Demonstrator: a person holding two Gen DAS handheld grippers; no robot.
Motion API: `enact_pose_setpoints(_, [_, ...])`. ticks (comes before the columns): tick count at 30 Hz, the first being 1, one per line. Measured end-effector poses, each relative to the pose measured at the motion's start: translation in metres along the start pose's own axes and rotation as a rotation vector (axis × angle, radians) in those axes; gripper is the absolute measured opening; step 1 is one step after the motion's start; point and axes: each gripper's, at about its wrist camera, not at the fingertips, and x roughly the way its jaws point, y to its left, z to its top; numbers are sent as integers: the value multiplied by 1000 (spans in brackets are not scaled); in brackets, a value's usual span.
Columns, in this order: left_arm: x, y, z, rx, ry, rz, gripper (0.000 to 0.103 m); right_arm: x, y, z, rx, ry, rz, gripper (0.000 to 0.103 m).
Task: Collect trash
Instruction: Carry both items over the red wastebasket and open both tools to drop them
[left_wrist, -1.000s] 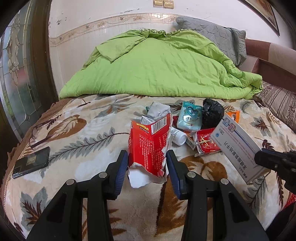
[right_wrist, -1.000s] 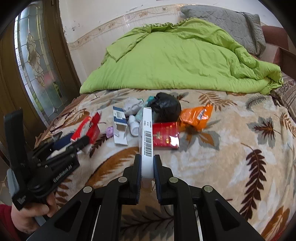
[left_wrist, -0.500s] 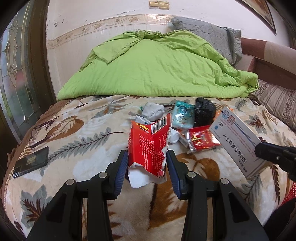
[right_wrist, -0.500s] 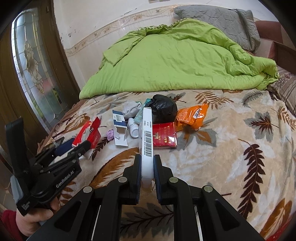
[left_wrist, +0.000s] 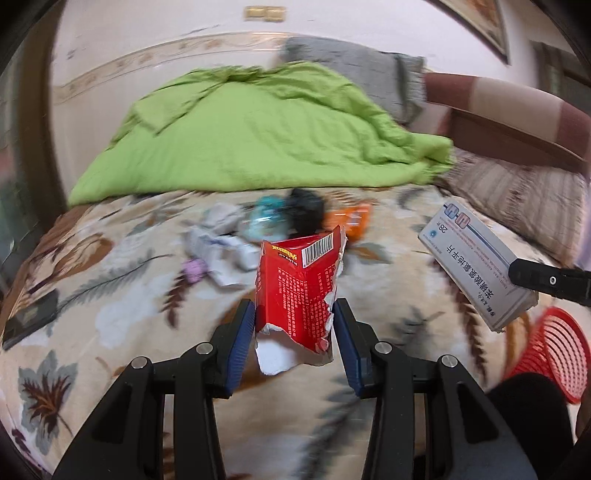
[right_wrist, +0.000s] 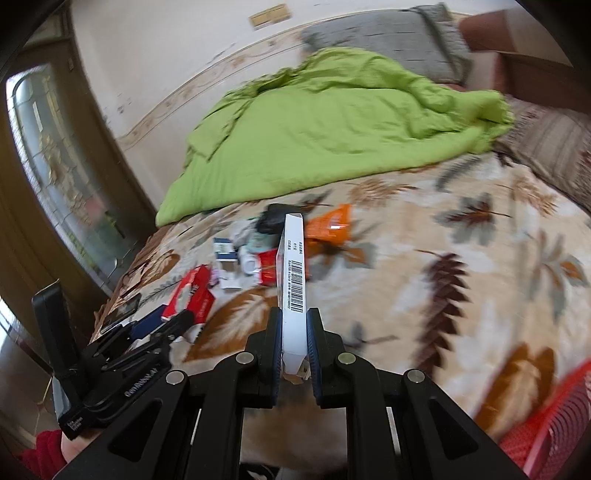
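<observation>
Red torn carton (left_wrist: 295, 291) sits clamped in the left gripper (left_wrist: 295, 332) while the right gripper (right_wrist: 294, 343) pinches a white medicine box (right_wrist: 293, 273) edge-on, both lifted off the bed (right_wrist: 480, 295), probably bound for the red basket (left_wrist: 554, 354) near right.

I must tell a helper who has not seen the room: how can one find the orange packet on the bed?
Start at the green quilt heaped at the head of the bed. In front of it, scattered trash lies on the leaf-patterned blanket. The orange packet lies at the right end of the trash, beside a black bag; nothing else there is orange.
</observation>
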Motion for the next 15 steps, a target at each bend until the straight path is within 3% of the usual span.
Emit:
enact_pose_setpoints(5, [-13,-60,8,102,-6,-150,43,-52,-57,-12,106,-19,-75,14])
enact_pose_setpoints(10, [-23,-132,16,193,17,-337,44,-120,-115,-30,186,-70,-231,14])
enact_pose_setpoints(15, [-23,-206,16,257,98,-534,45,-179,-162,-51,284,-96,-350,14])
